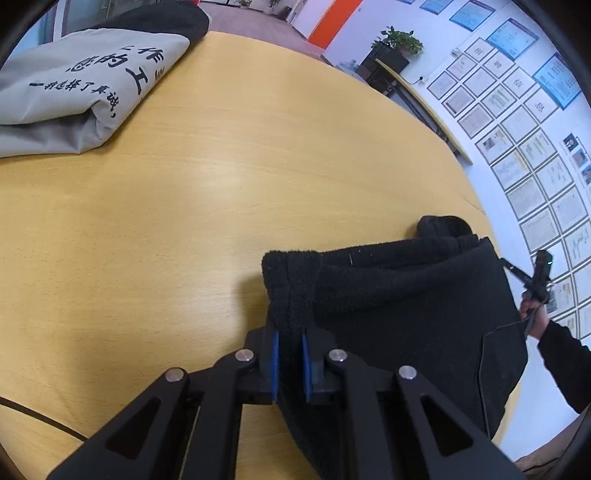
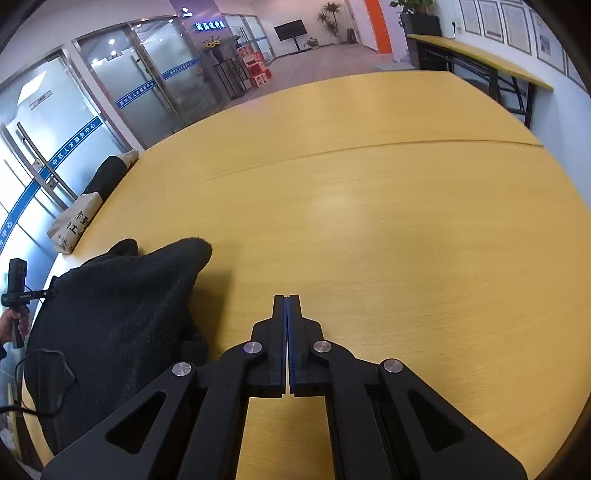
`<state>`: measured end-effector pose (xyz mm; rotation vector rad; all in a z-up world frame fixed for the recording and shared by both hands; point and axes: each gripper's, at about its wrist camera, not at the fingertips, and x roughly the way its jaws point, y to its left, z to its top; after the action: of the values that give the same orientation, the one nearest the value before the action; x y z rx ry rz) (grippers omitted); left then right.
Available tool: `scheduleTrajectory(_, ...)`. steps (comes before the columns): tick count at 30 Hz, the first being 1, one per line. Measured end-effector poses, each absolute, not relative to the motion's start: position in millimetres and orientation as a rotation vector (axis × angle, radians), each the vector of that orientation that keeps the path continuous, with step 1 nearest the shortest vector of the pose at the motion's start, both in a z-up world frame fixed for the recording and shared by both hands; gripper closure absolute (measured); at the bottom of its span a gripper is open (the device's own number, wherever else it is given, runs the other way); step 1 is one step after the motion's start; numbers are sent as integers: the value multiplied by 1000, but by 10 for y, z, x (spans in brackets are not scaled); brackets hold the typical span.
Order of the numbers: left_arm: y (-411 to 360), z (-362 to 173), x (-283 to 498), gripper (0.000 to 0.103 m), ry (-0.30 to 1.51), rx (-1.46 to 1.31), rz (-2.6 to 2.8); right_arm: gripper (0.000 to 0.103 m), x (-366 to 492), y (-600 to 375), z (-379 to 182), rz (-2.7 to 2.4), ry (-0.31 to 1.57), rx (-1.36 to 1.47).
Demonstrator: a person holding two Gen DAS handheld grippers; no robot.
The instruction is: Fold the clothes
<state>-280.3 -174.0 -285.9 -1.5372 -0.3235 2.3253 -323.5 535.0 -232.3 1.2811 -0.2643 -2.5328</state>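
Two wrist cameras look out over a pale wooden worktop (image 1: pixel 221 155) in an office. At far left of the left wrist view, a folded beige garment (image 1: pixel 74 92) printed with black characters lies on the worktop, with a dark folded garment (image 1: pixel 159 18) just behind it. Toward the centre and right lies a black fleece garment (image 1: pixel 406 295), bunched up, its far end resting on the worktop and its right side hanging over the edge. The left tongs (image 1: pixel 290 334) are clamped narrowly on a thick hemmed edge of this fleece, with blue pads showing on either side of the fabric. At far right, the person's right hand (image 1: pixel 533 314), in a dark sleeve, holds the handle of the other tool.

In the right wrist view, the person's left hand (image 2: pixel 14 325) grips a handle at far left. The black fleece garment (image 2: pixel 122 321) lies heaped beside it, near the worktop's left edge, a thin black cable (image 2: pixel 44 369) trailing across it. Right of the fleece, the right tongs (image 2: pixel 287 297) are pressed fully together, holding nothing, above bare worktop (image 2: pixel 406 221). Glass doors stand behind.
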Motion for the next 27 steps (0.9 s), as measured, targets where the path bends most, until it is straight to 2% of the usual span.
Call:
scheduleTrajectory(2, -1657, -2810, -2814, 90, -282, -1520, 2338, 97, -3247, 5129, -2181, -2469, -179, 1256)
scheduleTrajectory(3, -1599, -2781, -2832, 89, -264, -1512, 2340, 88, -3277, 4977, -2120, -2433, -146, 1244)
scheduleTrajectory(4, -1581, -2776, -2851, 85, -262, -1510, 2339, 60, -3320, 4824, -2070, -2396, -119, 1233)
scheduleTrajectory(6, -1593, -2796, -2893, 75, -279, -1515, 2331, 37, -3512, 4559, -2105, -2356, -58, 1271)
scheduleTrajectory(8, -1606, -2817, -2935, 63, -297, -1521, 2324, 39, -3788, 4484, -2316, -2302, -136, 1380)
scheduleTrajectory(9, -1612, -2827, -2956, 62, -305, -1523, 2320, 45, -3892, 4492, -2441, -2270, -196, 1428)
scheduleTrajectory(10, -1619, -2837, -2976, 61, -314, -1526, 2316, 58, -3995, 4500, -2566, -2236, -255, 1474)
scheduleTrajectory(11, -1634, -2850, -3000, 61, -333, -1525, 2312, 64, -4061, 4497, -2658, -2212, -298, 1498)
scheduleTrajectory(12, -1656, -2864, -3026, 61, -359, -1522, 2308, 76, -4090, 4493, -2697, -2201, -329, 1498)
scheduleTrajectory(13, -1678, -2868, -3045, 63, -378, -1520, 2303, 94, -4114, 4494, -2713, -2195, -359, 1493)
scheduleTrajectory(15, -1720, -2853, -3058, 81, -406, -1510, 2298, 95, -4097, 4488, -2651, -2212, -364, 1459)
scheduleTrajectory(17, -1763, -2793, -3007, 87, -436, -1467, 2308, 96, -4003, 4471, -2436, -2258, -353, 1360)
scheduleTrajectory(19, -1868, -2634, -2888, 89, -467, -1379, 2318, 96, -3823, 4600, -2116, -2322, -368, 1213)
scheduleTrajectory(22, -2114, -2457, -2691, 89, -556, -1249, 2307, 97, -3604, 4869, -1919, -2389, -388, 1094)
scheduleTrajectory(25, -2199, -2545, -2668, 90, -554, -1289, 2299, 97, -3613, 4880, -2119, -2369, -365, 1186)
scheduleTrajectory(27, -2102, -2529, -2663, 90, -551, -1234, 2297, 96, -3546, 4766, -1957, -2352, -358, 1045)
